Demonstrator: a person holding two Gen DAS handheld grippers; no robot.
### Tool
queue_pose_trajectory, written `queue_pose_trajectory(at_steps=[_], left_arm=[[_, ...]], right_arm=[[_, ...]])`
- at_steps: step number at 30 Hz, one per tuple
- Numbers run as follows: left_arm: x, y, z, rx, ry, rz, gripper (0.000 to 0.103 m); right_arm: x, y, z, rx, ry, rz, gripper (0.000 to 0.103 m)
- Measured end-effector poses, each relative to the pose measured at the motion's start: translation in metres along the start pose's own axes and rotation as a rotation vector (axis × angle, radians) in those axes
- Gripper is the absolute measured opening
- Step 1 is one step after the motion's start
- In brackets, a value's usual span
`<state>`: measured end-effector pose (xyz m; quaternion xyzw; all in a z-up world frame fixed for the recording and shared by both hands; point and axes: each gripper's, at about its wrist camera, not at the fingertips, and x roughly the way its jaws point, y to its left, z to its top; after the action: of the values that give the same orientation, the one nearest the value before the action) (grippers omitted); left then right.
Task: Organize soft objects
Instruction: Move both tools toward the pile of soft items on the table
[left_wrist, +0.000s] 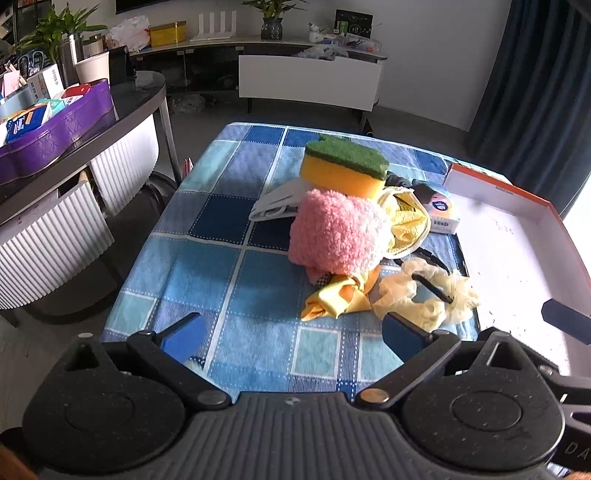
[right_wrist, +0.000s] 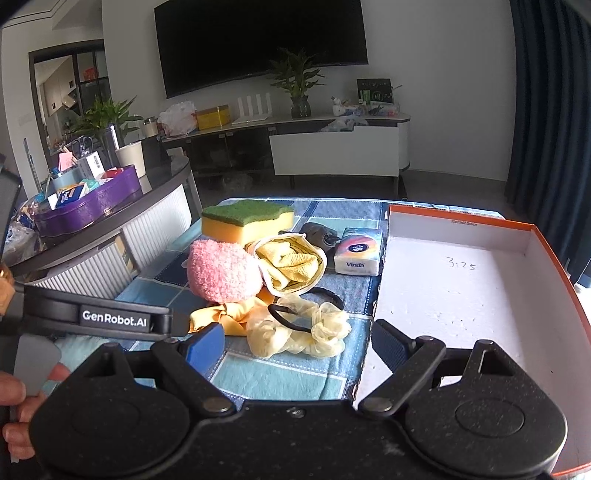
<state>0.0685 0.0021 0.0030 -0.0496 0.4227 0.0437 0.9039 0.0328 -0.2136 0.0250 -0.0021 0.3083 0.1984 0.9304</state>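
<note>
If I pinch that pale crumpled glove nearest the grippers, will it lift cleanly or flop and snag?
The pale glove looks thin and crumpled, so it will likely droop limp from the pinch. It probably weighs almost nothing. A black hair tie lies across it and may come up with it, and the glove touches the yellow cloth, which could drag.

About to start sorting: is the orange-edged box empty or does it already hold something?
Empty. The orange-edged box shows only its bare white floor with handwritten "3:25"; the pink fluffy sock and sponge lie outside on the tablecloth.
</note>
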Motion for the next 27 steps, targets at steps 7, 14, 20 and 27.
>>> queue_pose_trajectory(at_steps=[7,14,20,27], left_arm=[[0.006,-0.003,0.011,0.007,0.008,0.009,0.103],[0.009,-0.004,0.018,0.012,0.008,0.014,0.103],[0.013,-0.004,0.024,0.012,0.008,0.014,0.103],[0.019,-0.005,0.027,0.014,0.016,0.015,0.103]], right_arm=[[0.005,0.001,0.009,0.002,0.013,0.0,0.102],[0.009,0.003,0.015,-0.002,0.025,0.004,0.102],[0.014,0.003,0.02,-0.005,0.032,0.002,0.102],[0.018,0.003,0.022,-0.008,0.046,0.005,0.102]])
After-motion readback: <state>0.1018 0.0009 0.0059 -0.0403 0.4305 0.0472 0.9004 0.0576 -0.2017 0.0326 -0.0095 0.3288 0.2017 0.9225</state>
